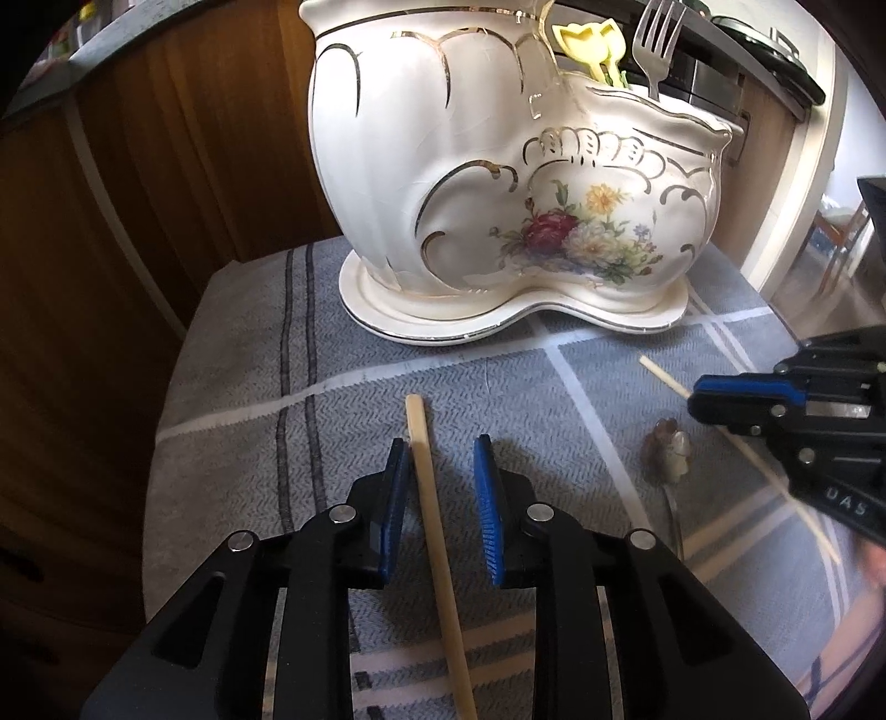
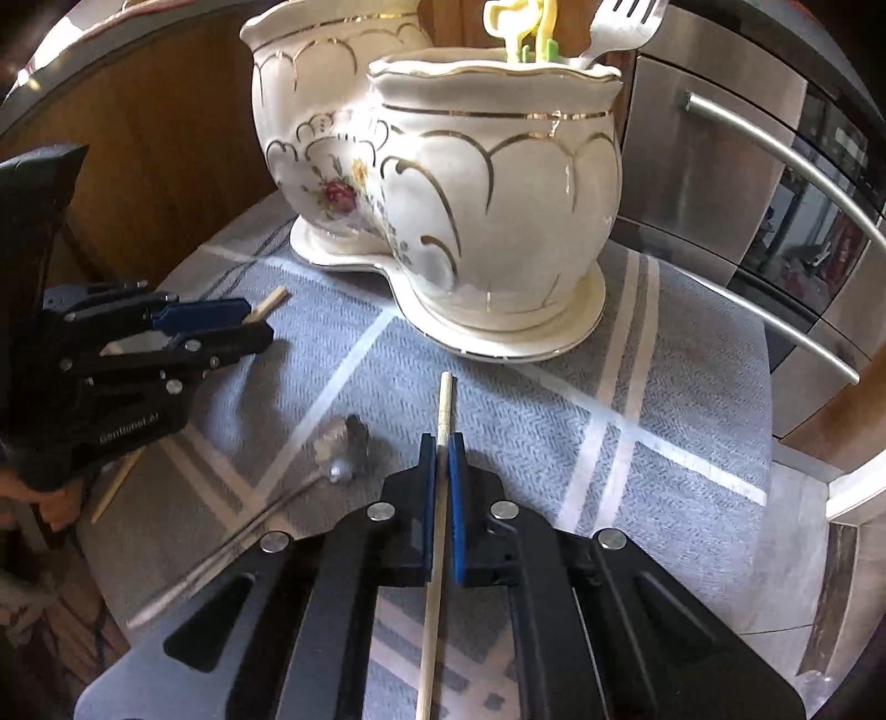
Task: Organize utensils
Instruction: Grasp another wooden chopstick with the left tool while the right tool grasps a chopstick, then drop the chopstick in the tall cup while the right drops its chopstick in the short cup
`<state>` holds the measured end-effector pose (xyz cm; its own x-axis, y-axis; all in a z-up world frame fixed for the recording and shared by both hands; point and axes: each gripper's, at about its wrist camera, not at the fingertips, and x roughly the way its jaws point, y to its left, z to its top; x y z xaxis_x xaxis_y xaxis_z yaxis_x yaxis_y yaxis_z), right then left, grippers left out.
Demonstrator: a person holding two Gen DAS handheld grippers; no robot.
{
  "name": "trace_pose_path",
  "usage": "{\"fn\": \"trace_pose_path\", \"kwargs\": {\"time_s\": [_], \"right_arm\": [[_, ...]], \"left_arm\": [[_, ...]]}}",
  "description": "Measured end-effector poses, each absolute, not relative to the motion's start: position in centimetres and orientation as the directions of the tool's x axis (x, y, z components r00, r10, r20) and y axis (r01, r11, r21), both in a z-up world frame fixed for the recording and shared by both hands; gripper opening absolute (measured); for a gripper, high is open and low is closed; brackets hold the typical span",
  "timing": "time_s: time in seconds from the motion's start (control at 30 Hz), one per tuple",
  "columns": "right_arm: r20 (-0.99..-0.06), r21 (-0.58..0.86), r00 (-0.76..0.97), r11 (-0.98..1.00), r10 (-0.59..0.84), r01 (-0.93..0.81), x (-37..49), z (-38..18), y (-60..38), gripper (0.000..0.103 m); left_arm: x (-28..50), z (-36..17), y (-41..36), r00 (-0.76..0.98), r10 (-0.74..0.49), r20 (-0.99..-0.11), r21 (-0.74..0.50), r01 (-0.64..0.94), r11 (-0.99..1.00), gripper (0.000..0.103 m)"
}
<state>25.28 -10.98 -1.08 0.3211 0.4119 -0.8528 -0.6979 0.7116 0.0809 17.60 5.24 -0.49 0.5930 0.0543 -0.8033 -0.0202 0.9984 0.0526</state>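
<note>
A white ceramic holder (image 1: 498, 183) with gold trim and painted flowers stands at the back of the blue-grey cloth (image 1: 249, 360); it also shows in the right wrist view (image 2: 498, 183). A fork (image 1: 659, 44) and yellow plastic utensils (image 1: 590, 44) stand in it. My left gripper (image 1: 441, 448) is open around a wooden chopstick (image 1: 437, 526) lying on the cloth. My right gripper (image 2: 442, 443) is shut on a second chopstick (image 2: 440, 498). A flower-headed spoon (image 2: 338, 448) lies between the two grippers.
A steel oven (image 2: 747, 183) with a bar handle stands to the right. Wooden cabinet fronts (image 1: 138, 194) are behind and left of the cloth-covered surface. The cloth's edge drops off on the left and right.
</note>
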Motion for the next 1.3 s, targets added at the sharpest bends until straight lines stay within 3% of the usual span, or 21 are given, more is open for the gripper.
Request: {"fn": "trace_pose_path", "kwargs": {"time_s": [0.33, 0.4, 0.43, 0.63, 0.9, 1.3], "right_arm": [[-0.907, 0.006, 0.267, 0.642, 0.327, -0.766, 24.9, -0.8, -9.2, 0.006], [-0.908, 0.022, 0.252, 0.640, 0.334, -0.768, 25.1, -0.8, -9.3, 0.005], [-0.906, 0.024, 0.252, 0.637, 0.339, -0.771, 25.1, -0.9, -9.4, 0.005], [-0.881, 0.052, 0.274, 0.655, 0.385, -0.754, 25.4, -0.5, -10.2, 0.004], [-0.805, 0.113, 0.318, 0.656, 0.501, -0.747, 24.5, 3.4, -11.4, 0.004], [-0.572, 0.204, 0.447, 0.648, 0.687, -0.734, 24.8, 11.2, -12.8, 0.004]], "left_arm": [[18.1, -0.1, 5.1, 0.547, 0.028, -0.837, 0.053, 0.030, 0.998, 0.025], [18.0, 0.0, 5.1, 0.538, 0.017, -0.842, 0.051, 0.048, 0.998, 0.019], [18.0, 0.0, 5.2, 0.540, 0.014, -0.841, 0.049, 0.050, 0.998, 0.008], [16.9, 0.5, 7.2, 0.590, -0.039, -0.806, -0.049, -0.001, 0.999, 0.007], [15.1, 5.5, 7.3, 0.685, -0.087, -0.723, -0.108, 0.012, 0.994, 0.007], [15.3, 12.5, 6.5, 0.808, -0.124, -0.576, -0.146, 0.048, 0.988, 0.007]]}}
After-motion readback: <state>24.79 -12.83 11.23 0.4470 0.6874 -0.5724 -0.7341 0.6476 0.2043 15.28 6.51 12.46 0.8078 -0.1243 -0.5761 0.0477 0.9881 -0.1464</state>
